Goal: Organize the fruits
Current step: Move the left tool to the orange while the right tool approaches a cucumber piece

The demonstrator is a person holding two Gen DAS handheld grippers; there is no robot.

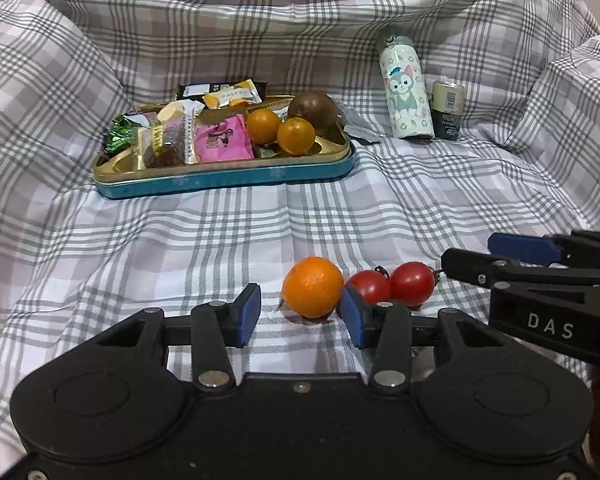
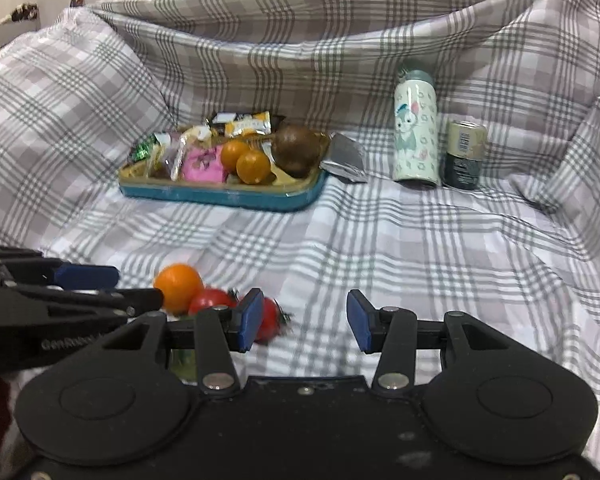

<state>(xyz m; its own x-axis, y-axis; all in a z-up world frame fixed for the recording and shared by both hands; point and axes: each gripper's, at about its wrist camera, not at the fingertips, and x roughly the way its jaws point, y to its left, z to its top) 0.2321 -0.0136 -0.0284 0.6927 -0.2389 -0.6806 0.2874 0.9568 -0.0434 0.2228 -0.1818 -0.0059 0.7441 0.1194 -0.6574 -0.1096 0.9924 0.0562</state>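
Note:
A loose orange [image 1: 312, 286] lies on the checked cloth with two red tomatoes [image 1: 392, 284] touching its right side. My left gripper [image 1: 300, 314] is open; the orange sits just ahead of its fingertips, nearer the right pad, and is not pressed. My right gripper [image 2: 305, 316] is open with only cloth between its pads. Its left finger partly covers one tomato [image 2: 270, 316]; the orange [image 2: 178, 286] is further left. Each gripper shows in the other's view: the right gripper [image 1: 470, 254] beside the tomatoes, the left gripper [image 2: 116, 286] at the orange. Further back, a teal tray [image 1: 220, 176] holds two oranges [image 1: 280, 130] and a brown fruit [image 1: 312, 112].
Wrapped snacks [image 1: 188, 136] fill the tray's left part. A cat-print bottle [image 1: 406, 92] and a small can [image 1: 448, 110] stand at the back right. A silver packet [image 2: 346, 158] lies by the tray's right end. Checked cushions rise on three sides.

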